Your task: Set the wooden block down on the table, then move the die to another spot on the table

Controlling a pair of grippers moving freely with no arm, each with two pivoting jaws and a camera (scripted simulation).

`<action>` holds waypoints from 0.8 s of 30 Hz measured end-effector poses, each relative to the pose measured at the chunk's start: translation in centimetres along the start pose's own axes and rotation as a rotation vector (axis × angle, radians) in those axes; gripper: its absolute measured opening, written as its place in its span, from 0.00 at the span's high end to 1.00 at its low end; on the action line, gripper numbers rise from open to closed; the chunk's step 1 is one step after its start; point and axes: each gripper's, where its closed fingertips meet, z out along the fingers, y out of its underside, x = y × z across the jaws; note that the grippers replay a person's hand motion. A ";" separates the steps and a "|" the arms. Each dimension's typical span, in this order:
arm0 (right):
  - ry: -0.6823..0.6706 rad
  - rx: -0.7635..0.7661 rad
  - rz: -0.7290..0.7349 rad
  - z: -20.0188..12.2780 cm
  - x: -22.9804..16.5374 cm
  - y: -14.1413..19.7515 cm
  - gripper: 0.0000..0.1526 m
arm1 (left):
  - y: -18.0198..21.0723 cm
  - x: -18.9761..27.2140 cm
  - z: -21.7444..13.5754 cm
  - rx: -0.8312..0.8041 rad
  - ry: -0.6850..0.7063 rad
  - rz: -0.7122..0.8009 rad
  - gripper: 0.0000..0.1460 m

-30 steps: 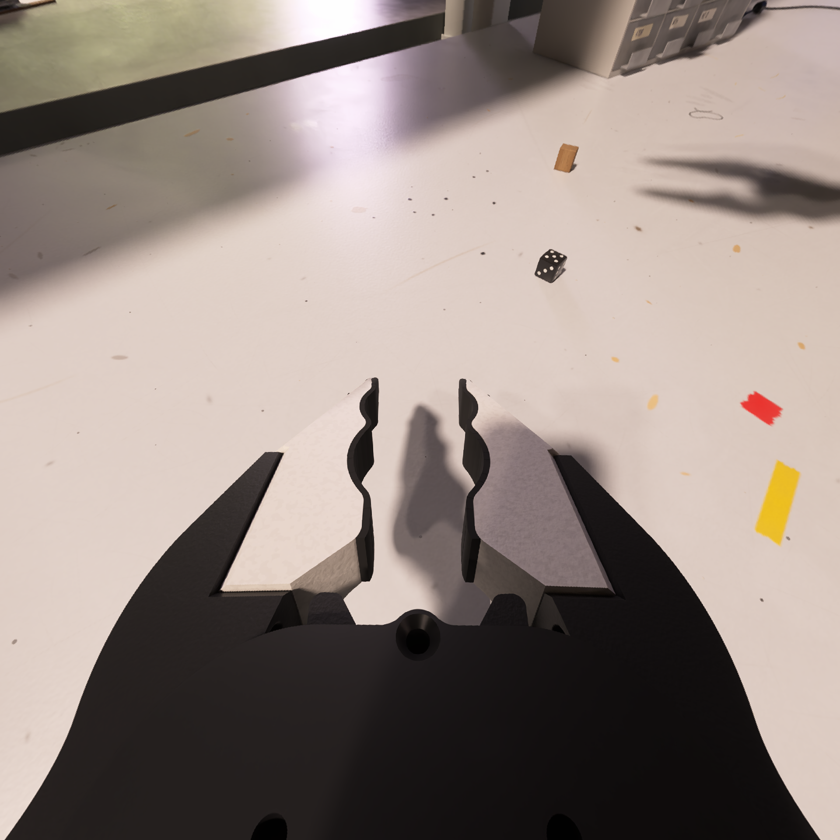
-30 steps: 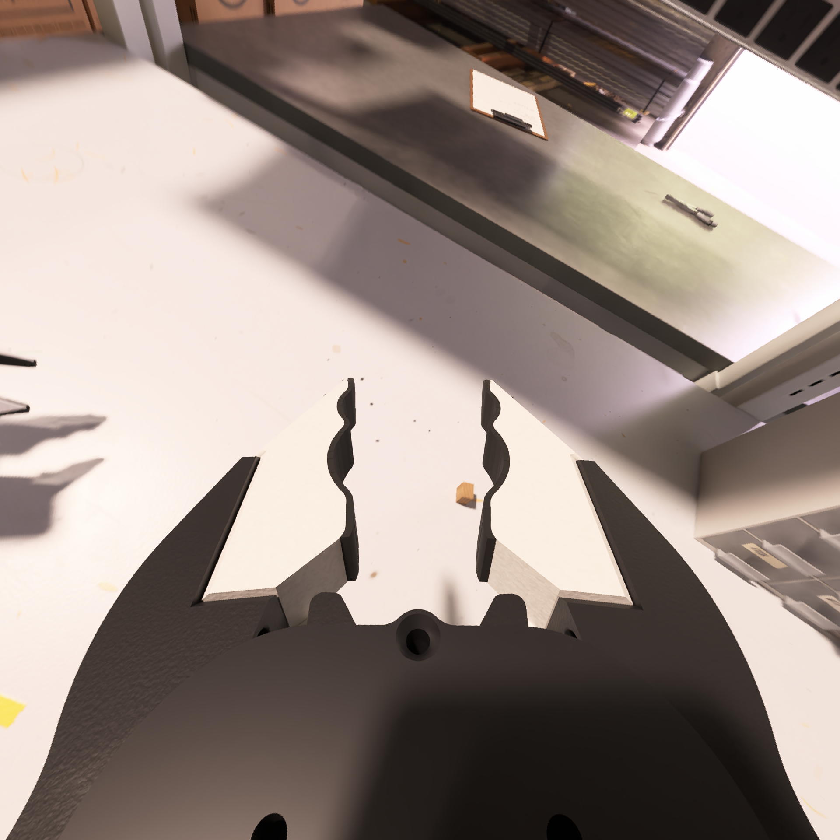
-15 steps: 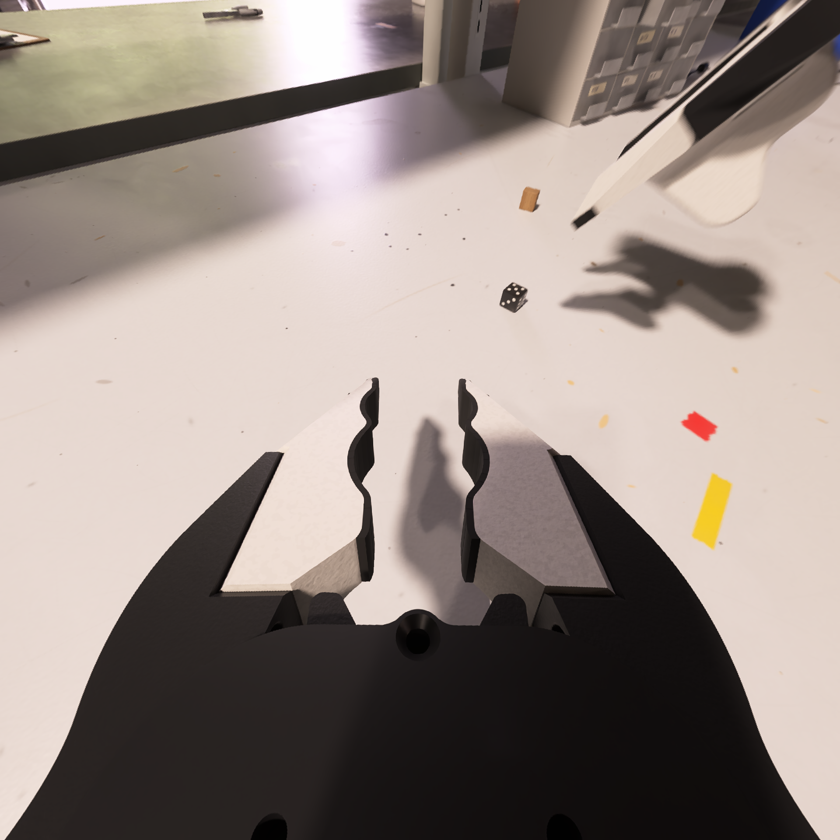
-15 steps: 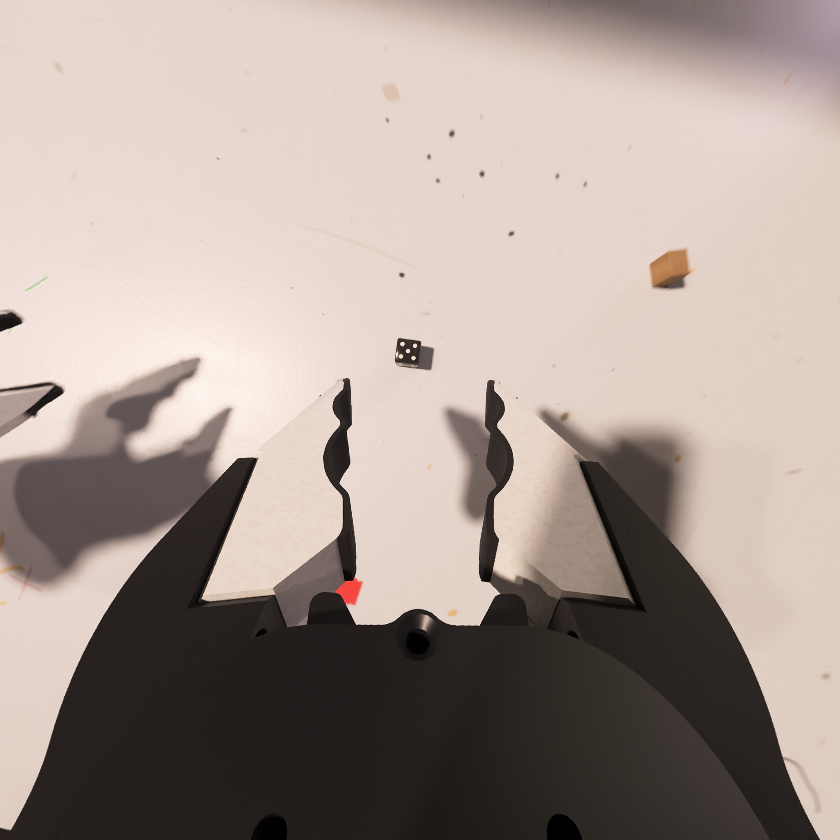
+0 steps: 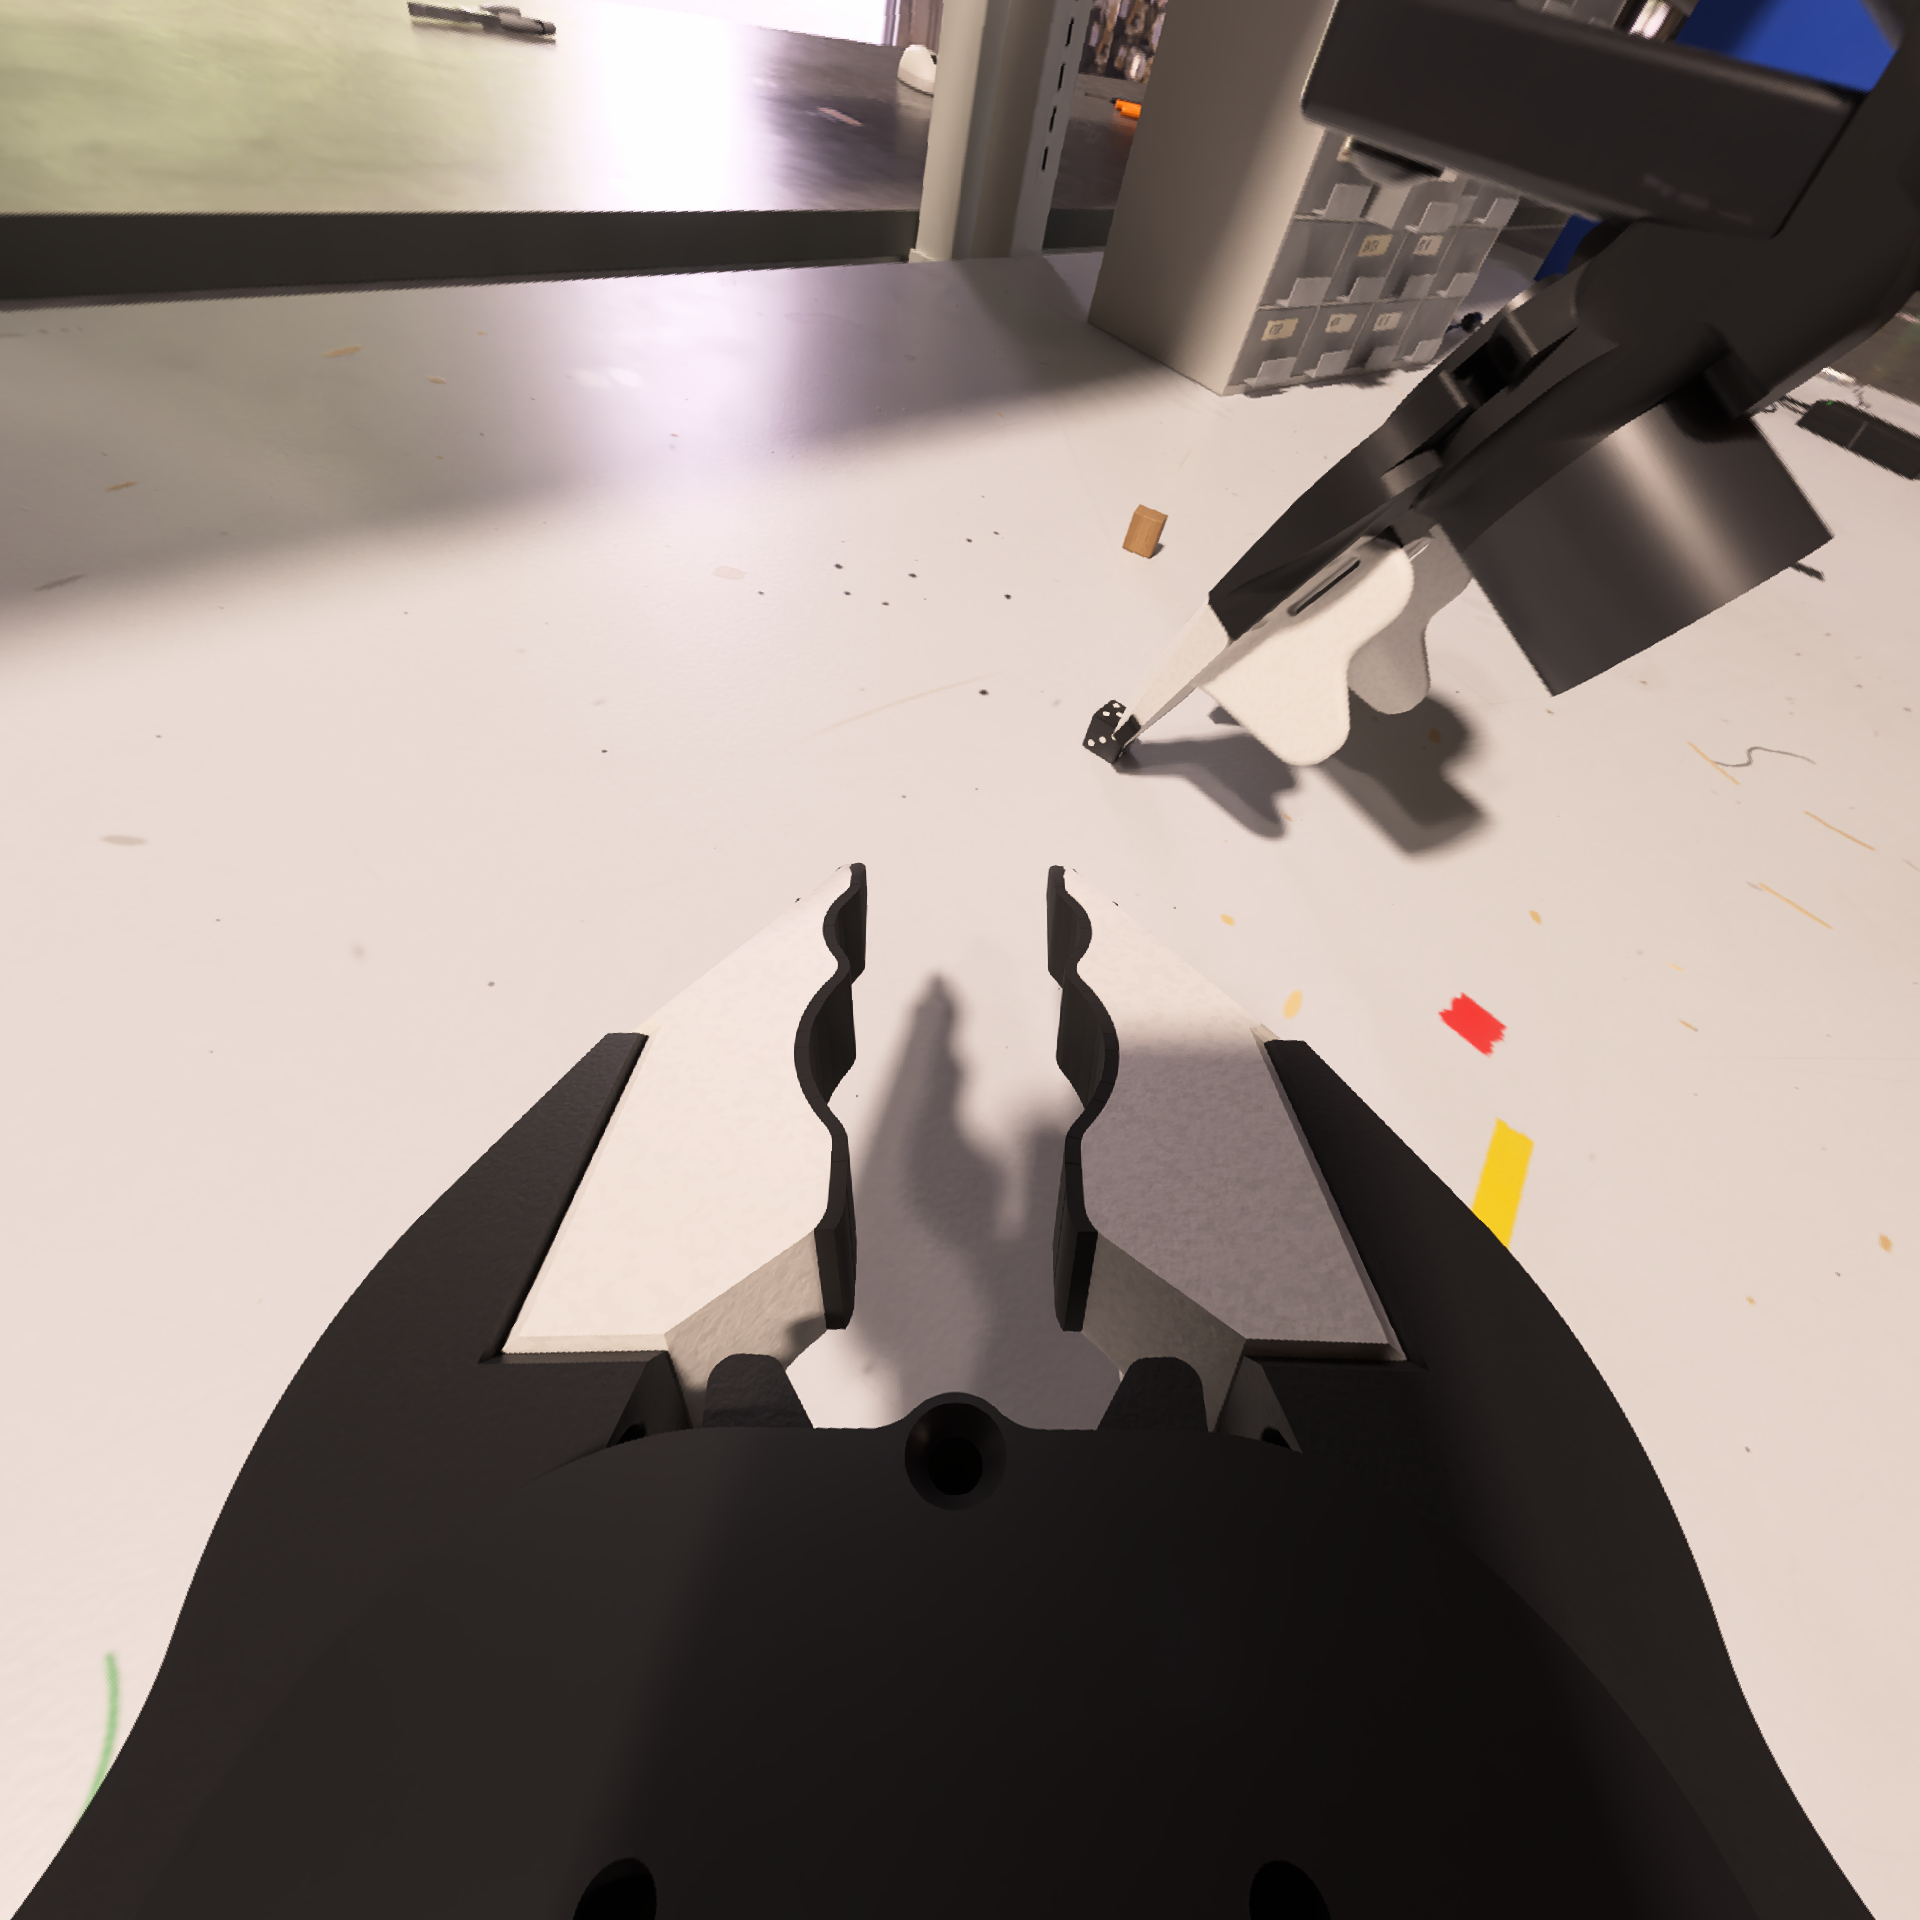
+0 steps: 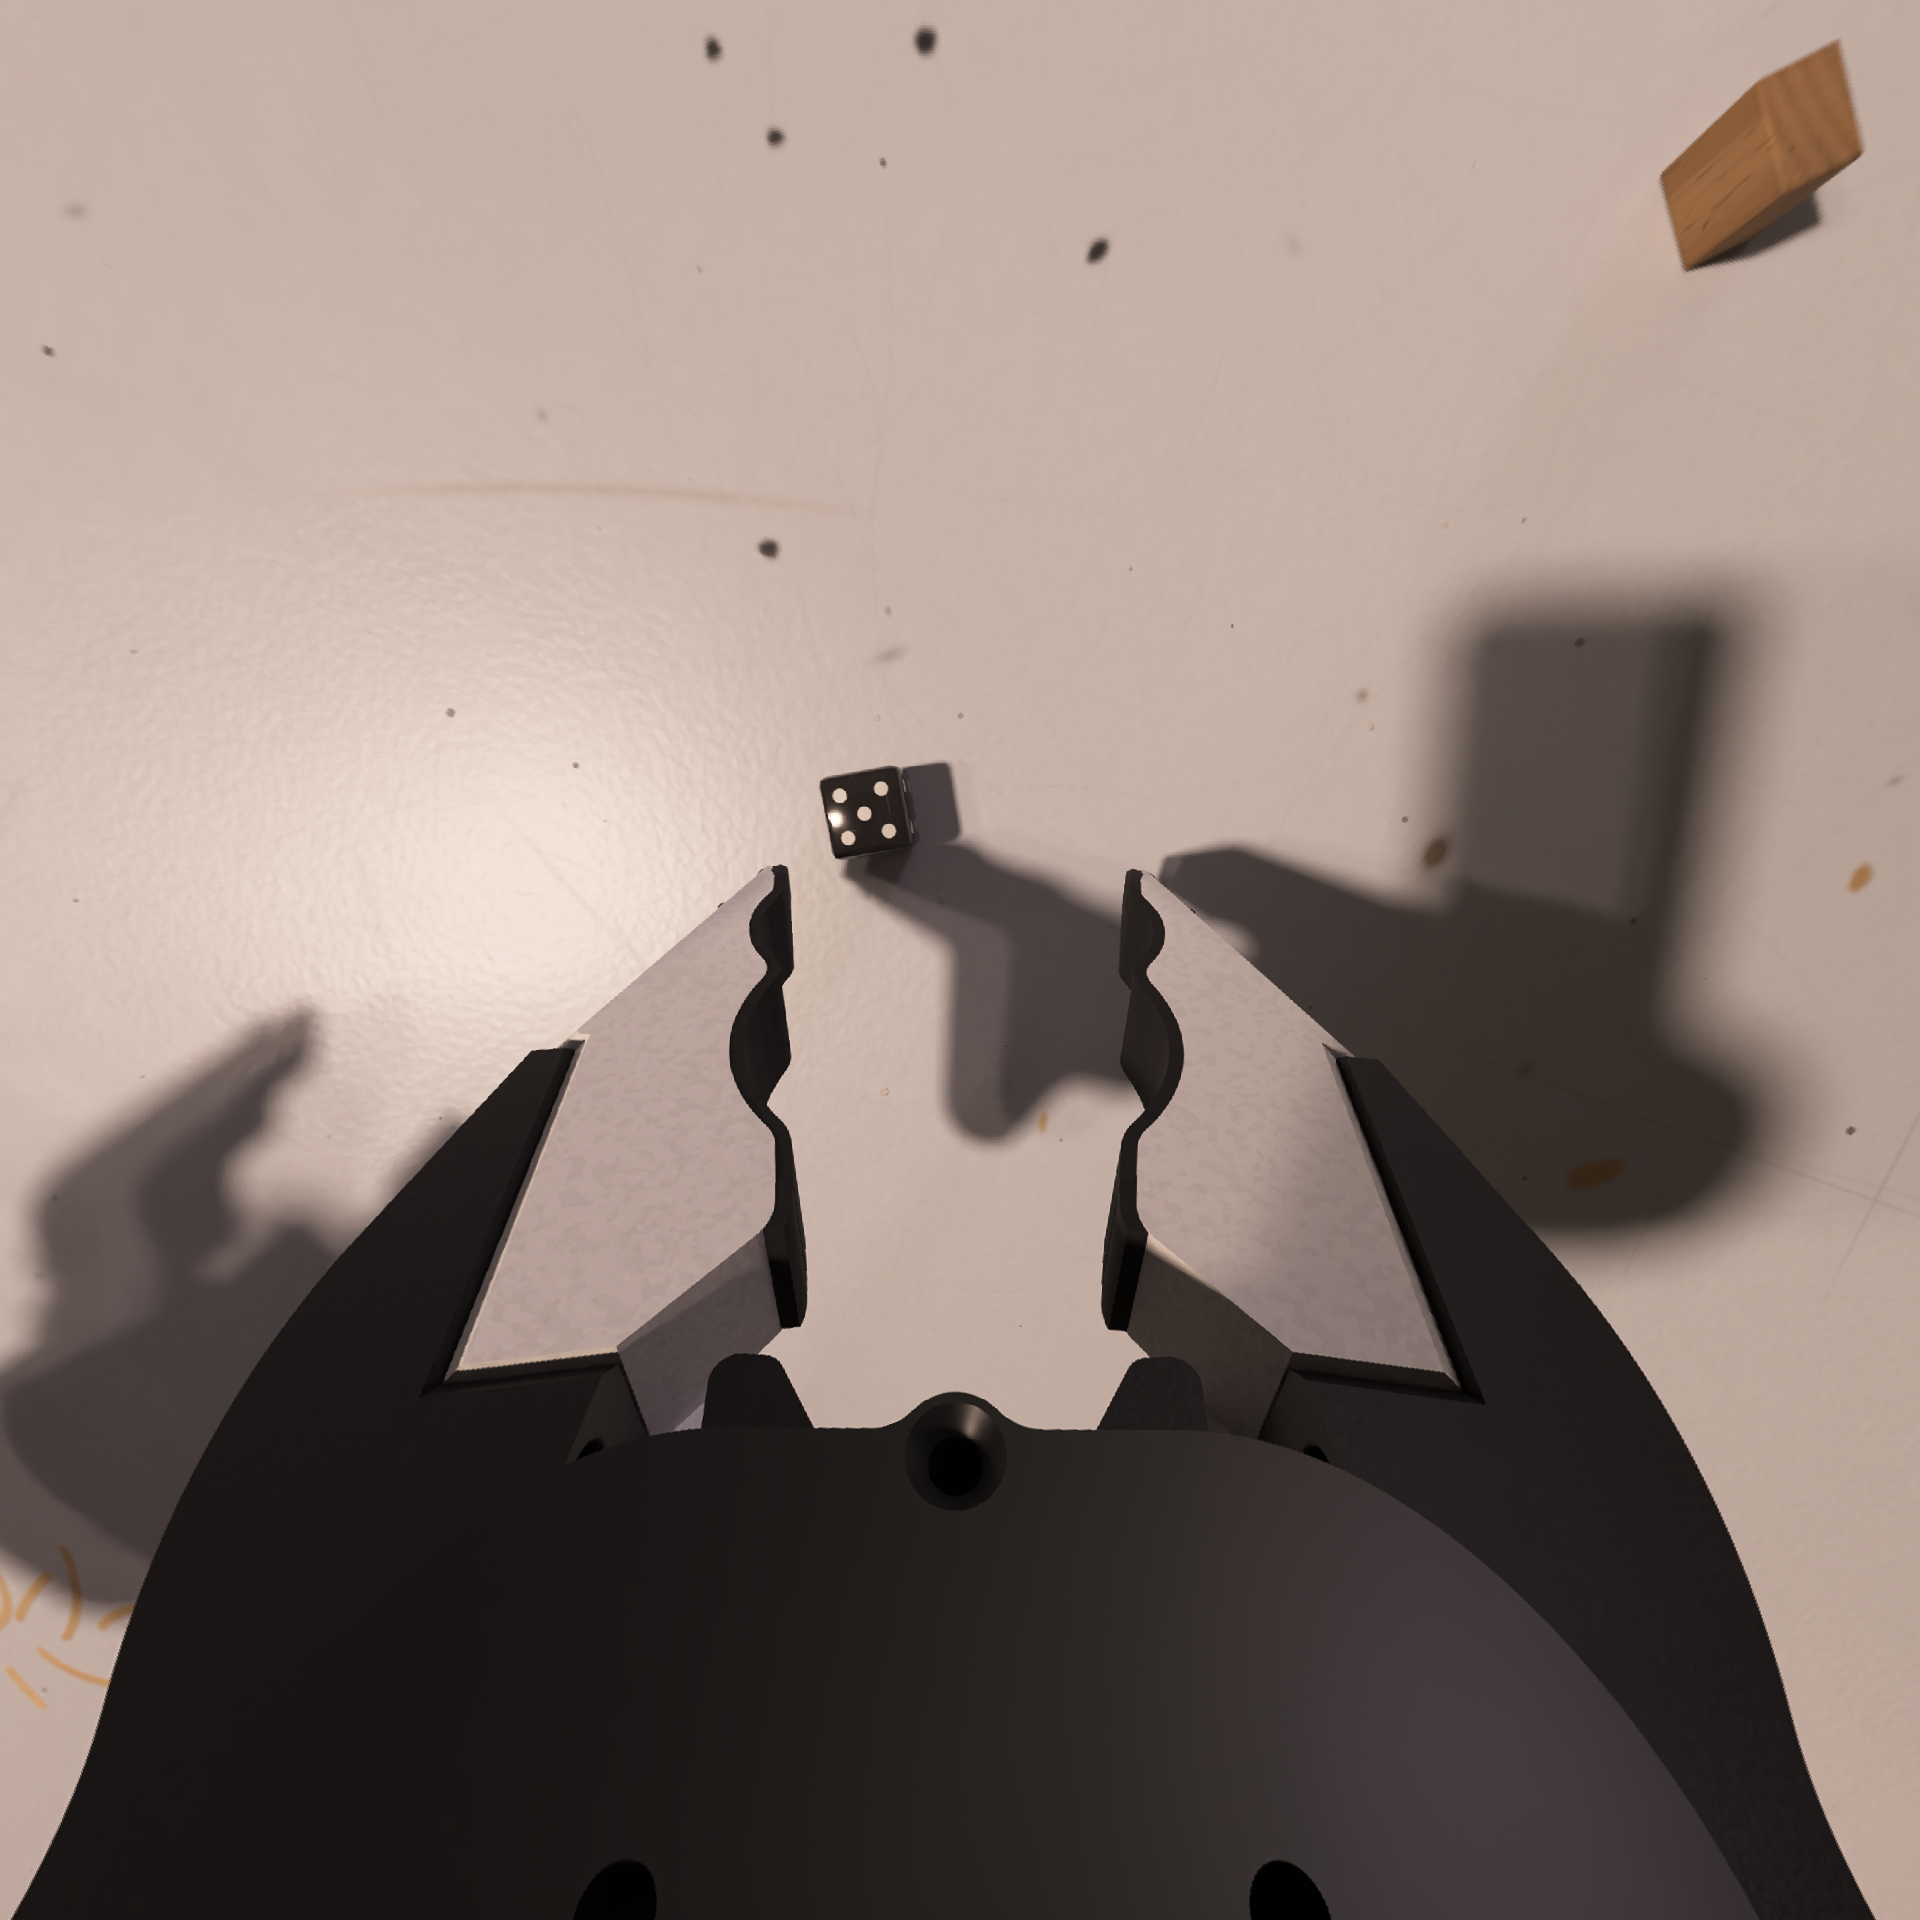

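A small black die [image 6: 868, 812] with white pips lies on the white table, just beyond my right gripper's [image 6: 956, 878] left fingertip. The right gripper is open and empty, pointing steeply down at the table. In the left wrist view the die [image 5: 1103, 724] sits at the right gripper's [image 5: 1132, 727] tips. The wooden block [image 6: 1761, 156] lies on the table at the upper right, apart from the die; it also shows in the left wrist view [image 5: 1143, 531]. My left gripper [image 5: 954, 878] is open and empty, low over the table, well short of the die.
A grey drawer cabinet [image 5: 1340, 281] stands at the table's back right next to a post [image 5: 987, 125]. Red tape [image 5: 1472, 1023] and yellow tape [image 5: 1501, 1179] mark the table at right. The table's far edge [image 5: 447, 249] borders a dark floor strip.
My right gripper has dropped lower and closer to the die, its tips now right beside it. The left gripper has drawn back and tilted up a little. Die and block have not moved.
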 end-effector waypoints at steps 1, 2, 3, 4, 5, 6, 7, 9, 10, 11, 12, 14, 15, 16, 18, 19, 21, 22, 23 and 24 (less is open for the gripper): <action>0.004 -0.012 0.002 0.3 0.0 0.1 0.58 | 0.0 0.0 0.0 0.000 0.006 -0.007 0.76; 0.004 -0.021 0.001 0.5 0.0 0.3 0.59 | 0.1 0.0 0.1 0.000 0.010 -0.012 0.76; 0.005 -0.028 -0.004 0.8 0.0 0.4 0.59 | 0.1 0.1 0.1 0.000 0.013 -0.015 0.76; 0.020 -0.020 -0.019 0.9 0.0 0.3 0.62 | 0.1 0.0 0.1 0.000 0.013 -0.016 0.76; 0.033 -0.009 -0.036 1.0 0.0 0.2 0.66 | 0.1 0.0 0.1 0.000 0.014 -0.017 0.76; 0.039 0.000 -0.056 1.1 -0.1 0.1 0.70 | 0.1 0.0 0.1 0.001 0.015 -0.019 0.77; 0.041 0.010 -0.081 1.2 -0.2 -0.1 0.76 | 0.1 0.0 0.0 0.003 0.015 -0.022 0.77; 0.027 0.033 -0.144 1.4 -1.0 -0.4 0.84 | 0.1 -0.3 0.0 0.006 0.009 -0.028 0.77; 0.017 0.038 -0.170 1.4 -1.3 -0.5 0.86 | 0.1 -0.4 -0.1 0.007 0.007 -0.032 0.77; -0.002 0.039 -0.189 1.5 -1.8 -0.5 0.88 | 0.1 -0.5 -0.1 0.008 0.007 -0.038 0.77; -0.030 0.035 -0.202 1.5 -2.3 -0.5 0.89 | 0.1 -0.6 -0.1 0.012 0.008 -0.043 0.77; -0.100 0.022 -0.227 1.4 -3.4 -0.3 0.89 | 0.0 -0.9 -0.2 0.017 0.000 -0.050 0.77; -0.130 0.014 -0.243 1.3 -3.8 -0.2 0.89 | -0.1 -1.1 -0.3 0.022 -0.009 -0.051 0.77; -0.149 0.010 -0.265 1.2 -4.1 0.0 0.89 | -0.1 -1.3 -0.4 0.027 -0.020 -0.051 0.77; -0.177 0.021 -0.315 0.9 -4.7 0.1 0.89 | -0.2 -1.8 -0.6 0.035 -0.043 -0.049 0.77; -0.192 0.030 -0.344 0.7 -4.9 0.0 0.89 | -0.3 -2.1 -0.7 0.039 -0.055 -0.048 0.77; -0.216 0.041 -0.393 -0.2 -5.2 -0.3 0.89 | -0.2 -2.6 -0.8 0.042 -0.074 -0.052 0.77; -0.225 0.066 -0.407 -1.0 -5.3 -0.9 0.89 | -0.2 -2.9 -0.9 0.042 -0.082 -0.055 0.77; -0.248 0.102 -0.412 -2.1 -5.4 -1.6 0.89 | -0.1 -3.1 -1.0 0.042 -0.089 -0.058 0.77; -0.283 0.145 -0.411 -3.5 -5.4 -2.5 0.89 | -0.1 -3.4 -1.0 0.040 -0.096 -0.060 0.77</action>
